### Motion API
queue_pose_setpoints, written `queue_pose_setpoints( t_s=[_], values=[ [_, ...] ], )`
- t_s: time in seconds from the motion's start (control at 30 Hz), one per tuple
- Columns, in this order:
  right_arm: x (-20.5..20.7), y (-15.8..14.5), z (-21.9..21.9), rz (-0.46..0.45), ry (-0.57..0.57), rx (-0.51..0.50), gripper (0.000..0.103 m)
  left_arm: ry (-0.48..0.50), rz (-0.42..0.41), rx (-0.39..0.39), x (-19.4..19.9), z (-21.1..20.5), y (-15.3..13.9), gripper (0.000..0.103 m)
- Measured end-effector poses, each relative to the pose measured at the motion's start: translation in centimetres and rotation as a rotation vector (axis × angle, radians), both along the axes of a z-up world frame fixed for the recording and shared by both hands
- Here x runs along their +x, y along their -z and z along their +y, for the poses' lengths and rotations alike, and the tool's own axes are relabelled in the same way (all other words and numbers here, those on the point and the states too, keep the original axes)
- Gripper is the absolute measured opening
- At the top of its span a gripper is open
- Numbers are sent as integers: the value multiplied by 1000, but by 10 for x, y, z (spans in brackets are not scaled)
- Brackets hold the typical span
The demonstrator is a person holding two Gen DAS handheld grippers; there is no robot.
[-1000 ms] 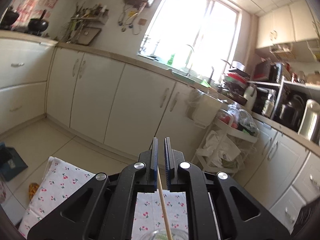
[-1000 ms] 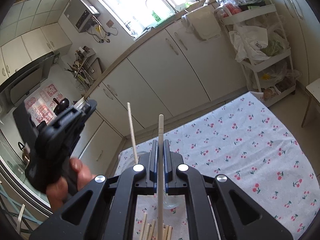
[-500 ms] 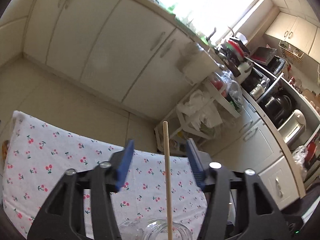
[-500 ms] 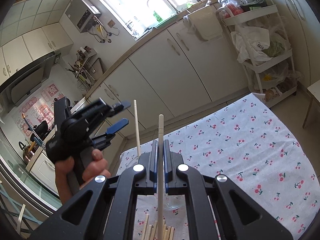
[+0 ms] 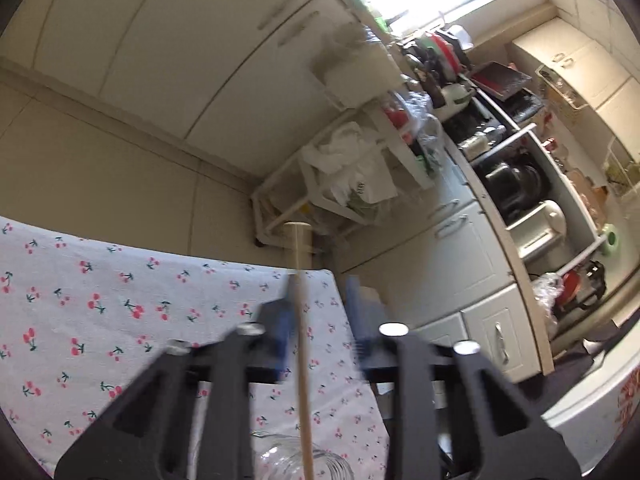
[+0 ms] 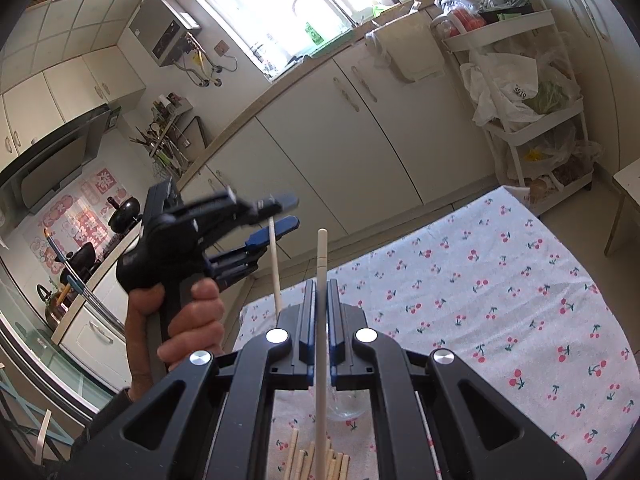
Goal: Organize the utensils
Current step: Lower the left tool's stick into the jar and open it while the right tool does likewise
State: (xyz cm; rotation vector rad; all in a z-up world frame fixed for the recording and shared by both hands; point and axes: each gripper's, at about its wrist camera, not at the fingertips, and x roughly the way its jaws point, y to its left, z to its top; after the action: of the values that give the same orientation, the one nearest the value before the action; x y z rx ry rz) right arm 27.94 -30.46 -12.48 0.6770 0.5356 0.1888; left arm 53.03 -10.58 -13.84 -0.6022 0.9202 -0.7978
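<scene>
My right gripper (image 6: 319,284) is shut on a pale chopstick (image 6: 321,256) that points up and away from me. Below it lie several loose chopsticks (image 6: 300,456) and a glass jar (image 6: 348,404) on the cherry-print cloth (image 6: 520,300). A second chopstick (image 6: 274,264) stands upright in the jar. My left gripper (image 6: 294,212), held by a hand (image 6: 192,320), has its jaws around that stick's top and they are closing. In the left wrist view the stick (image 5: 300,320) rises from the jar (image 5: 280,456) beside the left finger of the gripper (image 5: 320,284), with a gap to the other.
A white trolley (image 6: 532,92) stuffed with bags stands beyond the table's far corner, also in the left wrist view as the trolley (image 5: 340,184). Cream cabinets (image 6: 320,140) run along the wall. A small stool edge (image 6: 628,184) shows at the right.
The left gripper let go of its chopstick, which now stands in the jar, opened wide, then narrowed again while swinging right and down. The right gripper and its chopstick have not moved.
</scene>
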Motion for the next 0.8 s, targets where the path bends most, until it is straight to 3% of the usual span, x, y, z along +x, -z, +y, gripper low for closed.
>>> queue_pose_setpoints(
  t_s=[0.2,0.37,0.4,0.47,0.5,0.53,0.67,0.8],
  values=[
    [14,-17,-1,-71,52,27,6,35,-160,-1,-34,5,-24,9],
    [36,-17,-11,-69,72,115,6,51,-161,24,-35,7,-27,9],
    [37,-16,-13,-63,75,132,6,51,-154,32,-33,8,-26,12],
    [36,-14,-21,-60,94,171,6,80,-132,37,-28,5,-23,38],
    [33,-13,-24,-63,108,177,6,82,-137,52,-26,3,-24,57],
    [28,-12,-29,-66,125,182,6,94,-156,70,-26,-1,-26,65],
    [7,-8,-49,-63,179,197,6,210,-223,134,-28,-27,-39,75],
    [-12,3,-72,-27,216,204,6,319,-346,304,-45,-67,-55,78]
  ],
)
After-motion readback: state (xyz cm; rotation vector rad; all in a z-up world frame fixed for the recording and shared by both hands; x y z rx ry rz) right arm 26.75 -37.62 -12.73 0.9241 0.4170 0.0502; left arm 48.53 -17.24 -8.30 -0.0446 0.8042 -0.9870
